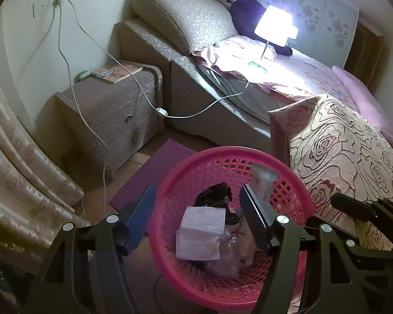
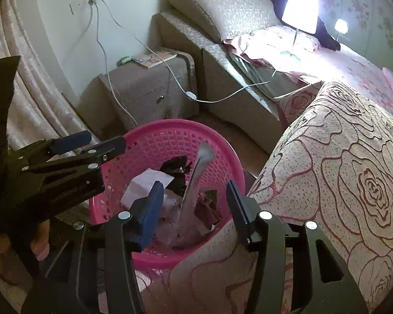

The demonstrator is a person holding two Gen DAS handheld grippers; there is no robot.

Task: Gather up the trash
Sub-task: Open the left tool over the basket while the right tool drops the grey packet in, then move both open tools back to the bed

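Observation:
A pink mesh basket (image 1: 222,152) (image 2: 170,125) stands on the floor beside the bed. In it lie a folded white paper (image 1: 200,231) (image 2: 144,185), a dark crumpled wrapper (image 1: 214,195) (image 2: 176,166) and clear plastic scraps. My left gripper (image 1: 196,187) (image 2: 102,140) hangs open over the basket with nothing between its pads. My right gripper (image 2: 194,183) is open above the basket's near side. A blurred translucent wrapper (image 2: 196,178) (image 1: 262,181) hangs between its fingers and touches neither. The right gripper's black tip (image 1: 353,205) shows at the right of the left wrist view.
A rose-patterned blanket (image 1: 340,157) (image 2: 340,170) drapes off the bed against the basket's right side. A nightstand (image 1: 110,110), a purple mat (image 1: 154,172) and a curtain (image 1: 18,162) lie to the left. A lit lamp (image 1: 273,26) stands on the bed and a white cable (image 1: 91,128) trails down.

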